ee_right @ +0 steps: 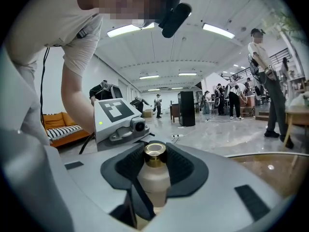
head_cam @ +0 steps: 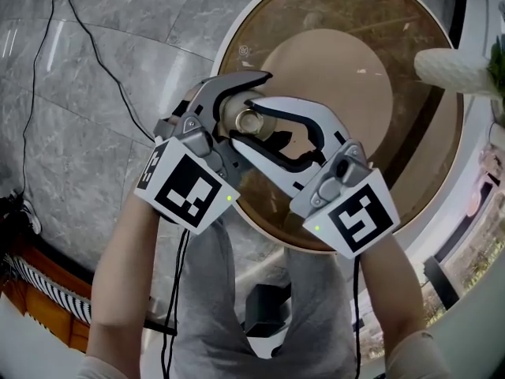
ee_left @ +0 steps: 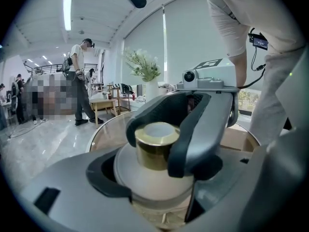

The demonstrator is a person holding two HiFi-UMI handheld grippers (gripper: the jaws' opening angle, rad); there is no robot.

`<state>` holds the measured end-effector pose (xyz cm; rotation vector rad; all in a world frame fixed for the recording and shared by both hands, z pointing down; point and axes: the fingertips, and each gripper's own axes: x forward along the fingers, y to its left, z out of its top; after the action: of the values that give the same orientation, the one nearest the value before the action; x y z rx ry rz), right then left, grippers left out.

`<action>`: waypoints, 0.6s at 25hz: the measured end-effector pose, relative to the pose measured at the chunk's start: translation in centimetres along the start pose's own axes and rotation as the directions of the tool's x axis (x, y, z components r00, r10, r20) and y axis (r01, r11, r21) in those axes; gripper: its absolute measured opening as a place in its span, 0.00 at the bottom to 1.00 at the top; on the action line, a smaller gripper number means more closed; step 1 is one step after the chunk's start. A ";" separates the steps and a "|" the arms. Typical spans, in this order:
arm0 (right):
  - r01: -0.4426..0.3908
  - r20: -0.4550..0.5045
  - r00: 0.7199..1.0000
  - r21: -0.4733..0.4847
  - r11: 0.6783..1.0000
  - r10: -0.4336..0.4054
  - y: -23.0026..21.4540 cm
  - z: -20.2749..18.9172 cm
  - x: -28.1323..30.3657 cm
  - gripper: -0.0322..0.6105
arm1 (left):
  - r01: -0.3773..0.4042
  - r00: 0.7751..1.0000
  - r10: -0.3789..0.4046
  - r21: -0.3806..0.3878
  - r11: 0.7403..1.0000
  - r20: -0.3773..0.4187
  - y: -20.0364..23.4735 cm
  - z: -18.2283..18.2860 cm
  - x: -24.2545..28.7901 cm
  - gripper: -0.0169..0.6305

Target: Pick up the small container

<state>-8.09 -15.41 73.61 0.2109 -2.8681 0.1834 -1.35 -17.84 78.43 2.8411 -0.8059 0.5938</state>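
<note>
- Grey marble floor point(head_cam: 63, 156) fills the left of the head view, and a thin black cable point(head_cam: 101, 60) runs over it from the upper left corner.
- Left of centre, my left gripper point(head_cam: 237, 110) reaches up and to the right, over the edge of the table. The left marker cube point(head_cam: 188, 184) sits just above my forearm.
- My left jaws are closed on the small container point(head_cam: 251, 121). In the left gripper view the black pads press on its wide cream body from both sides, low in the frame.
- The small container is near the centre of the head view, over the left part of the table, between the tips of both grippers. Its gold cap point(ee_left: 154, 146) is turned toward the head camera.
- Right of centre, my right gripper point(head_cam: 260, 129) comes in from the lower right, with the right marker cube point(head_cam: 357, 215) behind it. Its jaws stand rather wide but they grip: in the right gripper view the pads lie against the gold cap and the neck on both sides.
- A round glass table point(head_cam: 430, 160), brownish with a white rim, takes the upper right of the head view.
- At the right edge, near the top, a white vase point(head_cam: 454, 68) stands just beside the table.
</note>
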 end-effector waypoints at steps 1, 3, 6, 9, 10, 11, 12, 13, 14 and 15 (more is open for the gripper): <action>0.004 -0.001 1.000 0.002 1.000 -0.004 0.0 0.0 0.0 0.26 | 0.005 1.000 -0.005 -0.001 1.000 -0.004 0.0 -0.1 0.0 0.56; 0.006 -0.010 1.000 0.004 1.000 -0.006 0.0 -0.1 0.0 0.26 | 0.010 1.000 -0.010 -0.006 1.000 -0.006 0.0 -0.1 0.0 0.56; 0.006 -0.020 1.000 0.004 1.000 -0.006 0.2 0.2 -0.4 0.26 | 0.017 1.000 -0.017 -0.012 1.000 0.004 -0.4 0.6 -0.1 0.56; 0.007 -0.021 1.000 -0.004 1.000 -0.007 0.5 1.2 -1.3 0.26 | 0.020 1.000 -0.020 -0.009 1.000 0.012 -0.9 1.8 -0.2 0.56; 0.006 -0.022 1.000 -0.006 1.000 -0.007 0.6 1.6 -1.6 0.26 | 0.020 1.000 -0.020 -0.009 1.000 0.014 -1.1 2.4 -0.3 0.56; 0.005 -0.022 1.000 -0.007 1.000 -0.006 0.7 2.1 -1.9 0.26 | 0.019 1.000 -0.019 -0.009 1.000 0.017 -1.2 3.0 -0.4 0.56; 0.004 -0.021 1.000 -0.008 1.000 -0.004 0.7 2.8 -2.2 0.26 | 0.018 1.000 -0.018 -0.009 1.000 0.020 -1.2 3.7 -0.6 0.56; 0.003 -0.017 1.000 -0.012 1.000 -0.003 0.8 3.5 -2.5 0.26 | 0.016 1.000 -0.016 -0.008 1.000 0.022 -1.2 4.5 -0.9 0.56; 0.002 -0.011 1.000 -0.016 1.000 -0.002 0.8 4.4 -2.9 0.26 | 0.013 1.000 -0.013 -0.005 1.000 0.023 -1.2 5.4 -1.2 0.56; 0.000 -0.005 1.000 -0.023 1.000 0.000 0.8 5.4 -3.2 0.26 | 0.009 1.000 -0.009 0.000 1.000 0.023 -1.1 6.3 -1.5 0.56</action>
<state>-6.50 -15.01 67.54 0.2065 -2.8639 0.1511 0.24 -17.62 72.04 2.8554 -0.7957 0.5613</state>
